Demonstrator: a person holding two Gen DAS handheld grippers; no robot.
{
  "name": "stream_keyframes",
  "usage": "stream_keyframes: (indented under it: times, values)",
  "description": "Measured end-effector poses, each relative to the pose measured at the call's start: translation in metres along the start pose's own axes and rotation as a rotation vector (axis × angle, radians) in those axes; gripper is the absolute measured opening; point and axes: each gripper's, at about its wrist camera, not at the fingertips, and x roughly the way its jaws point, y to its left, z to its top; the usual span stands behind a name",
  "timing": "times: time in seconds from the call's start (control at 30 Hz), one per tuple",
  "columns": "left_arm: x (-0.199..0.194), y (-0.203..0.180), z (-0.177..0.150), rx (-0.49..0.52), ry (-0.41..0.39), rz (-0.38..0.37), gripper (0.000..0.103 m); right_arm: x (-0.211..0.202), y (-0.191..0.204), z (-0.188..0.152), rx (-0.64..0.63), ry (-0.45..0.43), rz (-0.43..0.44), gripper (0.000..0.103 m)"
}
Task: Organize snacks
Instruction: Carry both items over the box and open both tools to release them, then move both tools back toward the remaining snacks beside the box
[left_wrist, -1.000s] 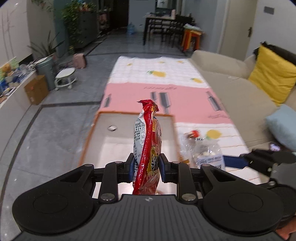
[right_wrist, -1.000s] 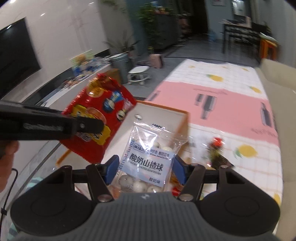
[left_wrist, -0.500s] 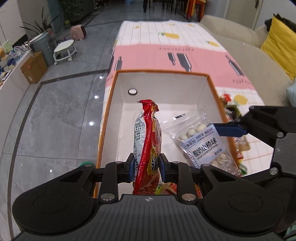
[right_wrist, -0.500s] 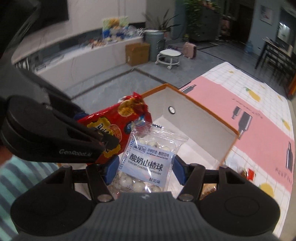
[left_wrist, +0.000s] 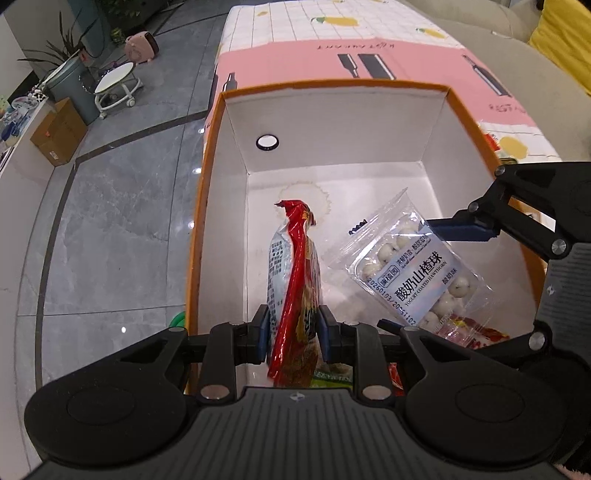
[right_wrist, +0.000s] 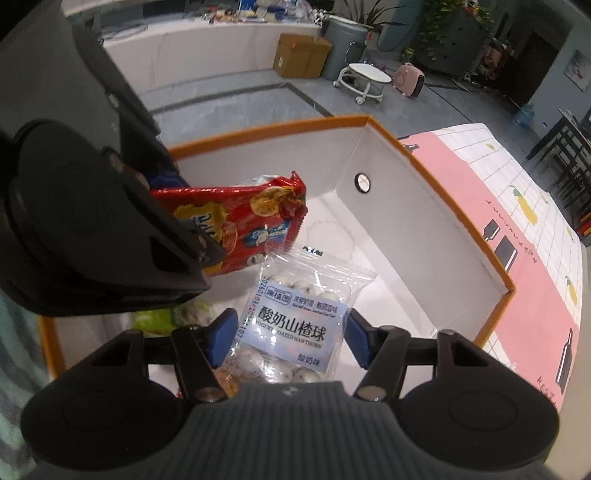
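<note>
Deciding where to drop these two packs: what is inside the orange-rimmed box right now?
The orange-rimmed box has a bare white floor at its far end. At the near end lie a green packet and red wrappers, mostly covered by the grippers and held bags.

Both tools are matte black plastic. The left gripper (left_wrist: 293, 334) has a ribbed grey-black housing with a small round emblem, two disc-shaped covers, silver screws on the linkage arms and blue pads (left_wrist: 261, 334). The right gripper (right_wrist: 288, 334), at three o'clock from it, matches: blue pads (right_wrist: 221, 332), silver screws.
</note>
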Motion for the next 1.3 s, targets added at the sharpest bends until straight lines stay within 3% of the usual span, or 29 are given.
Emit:
stream_keyframes:
  times: [0.47, 0.57, 0.67, 0.73, 0.8, 0.97, 1.3]
  values:
    - [0.004, -0.006, 0.004, 0.014, 0.028, 0.034, 0.031, 0.013, -0.007, -0.004, -0.002, 0.037, 0.018, 0.065]
    - [0.001, -0.005, 0.005, 0.016, 0.015, 0.026, 0.037, 0.008, -0.007, -0.008, 0.001, 0.037, 0.023, 0.065]
    - [-0.007, -0.004, 0.005, 0.018, -0.008, 0.035, 0.053, 0.011, -0.008, -0.004, 0.009, 0.037, 0.022, 0.069]
    - [-0.015, -0.005, 0.004, 0.019, -0.029, 0.04, 0.057, 0.005, -0.009, -0.003, 0.013, 0.009, 0.018, 0.081]
    - [-0.024, -0.005, 0.004, 0.01, -0.048, 0.045, 0.061, -0.005, -0.011, -0.003, 0.013, -0.022, 0.023, 0.087]
    - [-0.051, -0.005, 0.002, -0.038, -0.13, 0.071, 0.064, -0.034, -0.017, -0.005, 0.034, -0.095, -0.019, 0.088]
    - [-0.102, -0.036, -0.004, -0.109, -0.318, 0.057, 0.066, -0.089, -0.047, -0.044, 0.235, -0.203, -0.081, 0.088]
